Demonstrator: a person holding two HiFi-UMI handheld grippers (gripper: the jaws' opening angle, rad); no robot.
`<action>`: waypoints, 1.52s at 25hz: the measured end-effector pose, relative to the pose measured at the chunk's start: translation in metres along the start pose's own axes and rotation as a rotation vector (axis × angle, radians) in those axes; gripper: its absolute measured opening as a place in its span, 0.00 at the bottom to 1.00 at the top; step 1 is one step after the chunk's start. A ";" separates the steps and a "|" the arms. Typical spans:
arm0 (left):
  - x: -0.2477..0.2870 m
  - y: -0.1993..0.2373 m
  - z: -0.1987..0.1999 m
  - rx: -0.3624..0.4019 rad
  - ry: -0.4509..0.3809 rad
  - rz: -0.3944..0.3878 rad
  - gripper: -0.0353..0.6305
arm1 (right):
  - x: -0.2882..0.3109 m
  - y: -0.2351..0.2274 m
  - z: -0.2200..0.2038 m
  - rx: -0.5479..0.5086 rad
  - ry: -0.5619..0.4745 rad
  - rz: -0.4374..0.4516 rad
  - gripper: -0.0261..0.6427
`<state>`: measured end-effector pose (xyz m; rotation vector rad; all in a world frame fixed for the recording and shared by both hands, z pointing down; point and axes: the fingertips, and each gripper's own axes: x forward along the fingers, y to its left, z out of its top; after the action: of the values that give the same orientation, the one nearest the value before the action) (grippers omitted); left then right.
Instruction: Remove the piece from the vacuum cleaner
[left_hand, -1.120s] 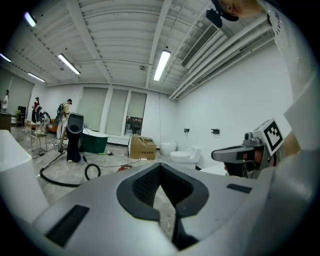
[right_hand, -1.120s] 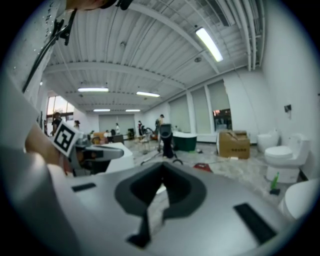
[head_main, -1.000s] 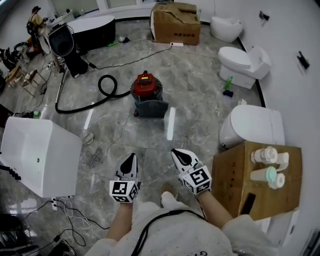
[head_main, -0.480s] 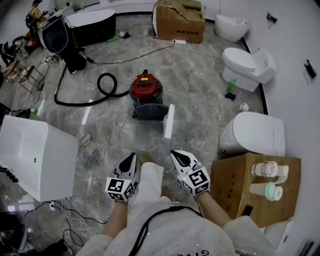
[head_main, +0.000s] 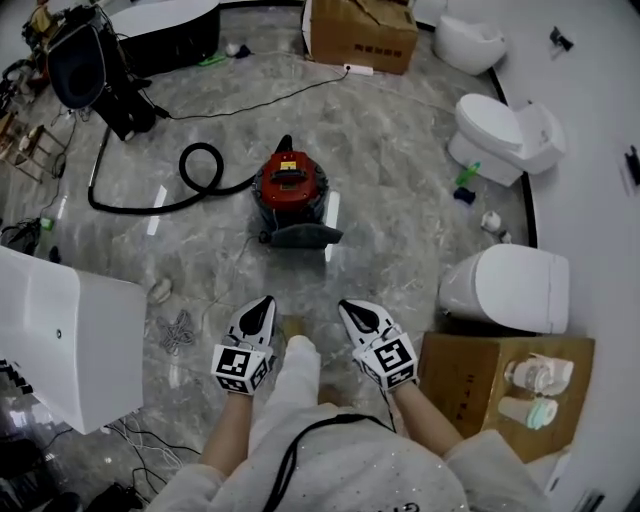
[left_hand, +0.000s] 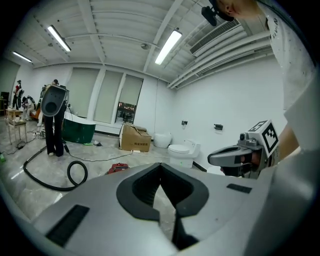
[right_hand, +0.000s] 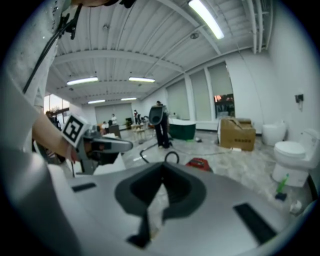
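Approach step: vacuum cleaner out ahead on the floor, both grippers empty.

I hold the left gripper (head_main: 261, 304) and right gripper (head_main: 350, 306) low in front of me, each with its fingers pressed together on nothing. The red vacuum cleaner (head_main: 290, 186) stands on the marble floor (head_main: 400, 170) well ahead, and its black hose (head_main: 196, 168) curls off toward the head view's left. I judge nothing is removed yet. Next I must close in, spread the fingers and single out the piece. The print on the cardboard box (head_main: 360, 35) and the vacuum's top label are too small to read.
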<state>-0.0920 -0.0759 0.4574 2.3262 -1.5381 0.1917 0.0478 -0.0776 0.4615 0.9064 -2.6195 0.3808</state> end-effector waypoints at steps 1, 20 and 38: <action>0.009 0.009 0.001 -0.002 0.005 -0.007 0.09 | 0.012 -0.004 0.002 0.002 0.008 0.001 0.06; 0.105 0.085 -0.056 -0.154 0.143 -0.111 0.09 | 0.132 -0.058 -0.037 0.061 0.186 0.013 0.06; 0.234 0.126 -0.146 -0.081 0.333 -0.087 0.25 | 0.235 -0.144 -0.157 -0.007 0.455 0.145 0.11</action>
<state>-0.1013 -0.2707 0.6891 2.1607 -1.2568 0.4604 0.0020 -0.2593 0.7177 0.5480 -2.2656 0.5429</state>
